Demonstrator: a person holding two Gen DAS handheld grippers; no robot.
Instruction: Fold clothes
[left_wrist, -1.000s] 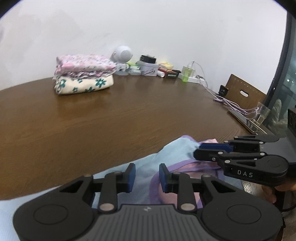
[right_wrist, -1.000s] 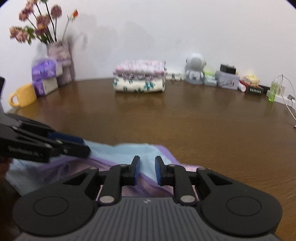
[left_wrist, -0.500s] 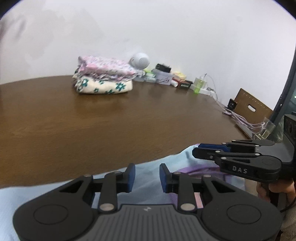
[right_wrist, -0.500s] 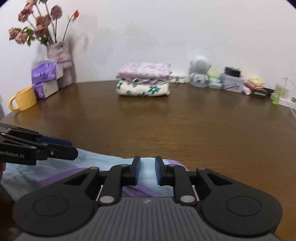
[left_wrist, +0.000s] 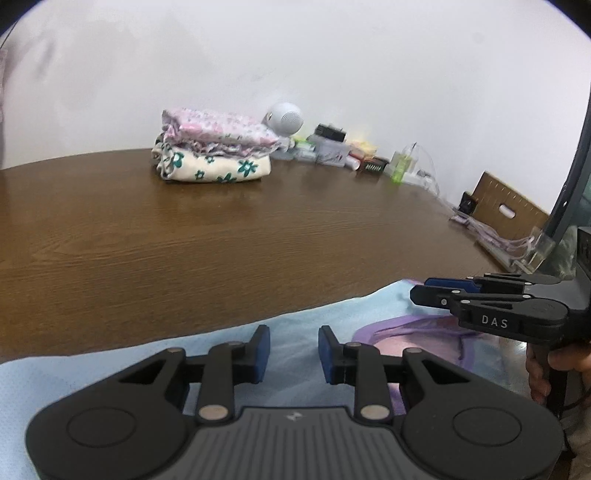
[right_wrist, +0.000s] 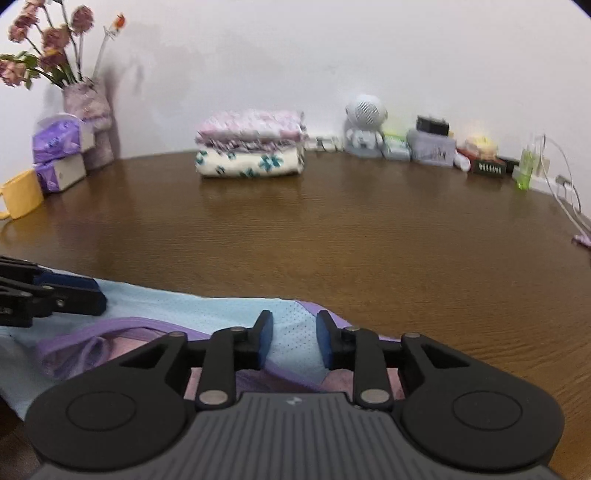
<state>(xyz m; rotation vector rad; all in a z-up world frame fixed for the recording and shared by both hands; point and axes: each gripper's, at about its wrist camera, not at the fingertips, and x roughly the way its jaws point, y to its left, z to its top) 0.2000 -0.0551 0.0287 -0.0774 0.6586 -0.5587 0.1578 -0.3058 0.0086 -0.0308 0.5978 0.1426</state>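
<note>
Over the last second we see the light-blue mesh garment with purple trim (right_wrist: 207, 314) drawn toward the near edge of the brown wooden desk (right_wrist: 332, 236), both grippers' fingers (left_wrist: 258, 350) (right_wrist: 327, 341) parted and empty above it, suggesting repositioning before a fold.

"DAS" in white letters on the side of the right gripper (left_wrist: 436, 291), at about 4 o'clock in left wrist view. No other text legible.
</note>
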